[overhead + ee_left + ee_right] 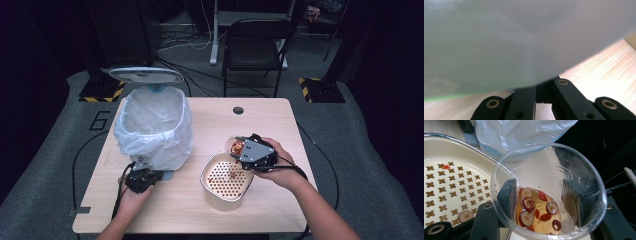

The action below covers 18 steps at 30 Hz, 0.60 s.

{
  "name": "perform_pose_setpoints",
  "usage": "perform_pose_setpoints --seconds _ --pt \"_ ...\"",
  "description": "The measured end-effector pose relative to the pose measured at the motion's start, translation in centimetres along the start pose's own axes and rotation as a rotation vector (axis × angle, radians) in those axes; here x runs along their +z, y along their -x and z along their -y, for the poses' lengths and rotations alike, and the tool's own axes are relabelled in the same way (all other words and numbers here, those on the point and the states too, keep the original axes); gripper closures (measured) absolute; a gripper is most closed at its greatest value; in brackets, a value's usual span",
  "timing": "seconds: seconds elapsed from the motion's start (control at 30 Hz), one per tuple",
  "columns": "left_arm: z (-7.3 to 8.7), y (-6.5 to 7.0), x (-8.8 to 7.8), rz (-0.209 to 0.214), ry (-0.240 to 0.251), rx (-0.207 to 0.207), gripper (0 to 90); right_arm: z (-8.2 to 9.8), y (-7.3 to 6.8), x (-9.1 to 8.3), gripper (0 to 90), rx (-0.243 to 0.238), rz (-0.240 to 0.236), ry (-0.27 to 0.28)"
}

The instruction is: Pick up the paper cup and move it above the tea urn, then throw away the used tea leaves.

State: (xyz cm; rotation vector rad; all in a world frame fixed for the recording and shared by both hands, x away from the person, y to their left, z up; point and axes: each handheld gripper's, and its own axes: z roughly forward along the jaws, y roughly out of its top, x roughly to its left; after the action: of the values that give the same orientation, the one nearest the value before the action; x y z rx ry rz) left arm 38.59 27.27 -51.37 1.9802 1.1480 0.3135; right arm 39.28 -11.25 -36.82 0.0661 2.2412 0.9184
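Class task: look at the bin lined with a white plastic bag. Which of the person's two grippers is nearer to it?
Left. The left gripper sits at the near foot of the lined bin, against the bag. The right gripper holds a clear cup over the perforated strainer, well off to the side.

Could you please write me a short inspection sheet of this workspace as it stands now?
Surface: light wooden table, with a round grommet hole near its far edge.
Job's things: clear plastic cup with liquid and red fruit slices, tilted over the perforated strainer basin, where some pieces lie.
Clutter: nothing seen.
Grippers: right claw shut on the cup; left claw shut, at the foot of the lined waste bin.
Cables: one trails from each claw; more lie on the floor beyond.
Surroundings: black chair, dark room, bin lid open.
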Motion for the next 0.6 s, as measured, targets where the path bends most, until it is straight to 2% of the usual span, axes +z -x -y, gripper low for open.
perform_pose_setpoints --seconds 0.13,0.23,0.27,0.6 --pt "0.0 0.0 0.0 -0.001 0.002 0.000 90.0 -0.2 -0.3 0.1 46.2 -0.038 0.007 -0.016" --pt "0.0 0.0 0.0 -0.001 0.000 -0.003 90.0 -0.2 -0.6 0.1 46.5 -0.048 0.010 -0.020" --pt "0.0 0.0 0.0 0.000 0.004 -0.005 90.0 -0.2 -0.7 0.2 46.6 -0.069 0.011 -0.030" --pt "0.0 0.0 0.0 -0.001 0.000 -0.003 90.0 -0.4 -1.4 0.2 47.0 -0.131 0.035 -0.053"
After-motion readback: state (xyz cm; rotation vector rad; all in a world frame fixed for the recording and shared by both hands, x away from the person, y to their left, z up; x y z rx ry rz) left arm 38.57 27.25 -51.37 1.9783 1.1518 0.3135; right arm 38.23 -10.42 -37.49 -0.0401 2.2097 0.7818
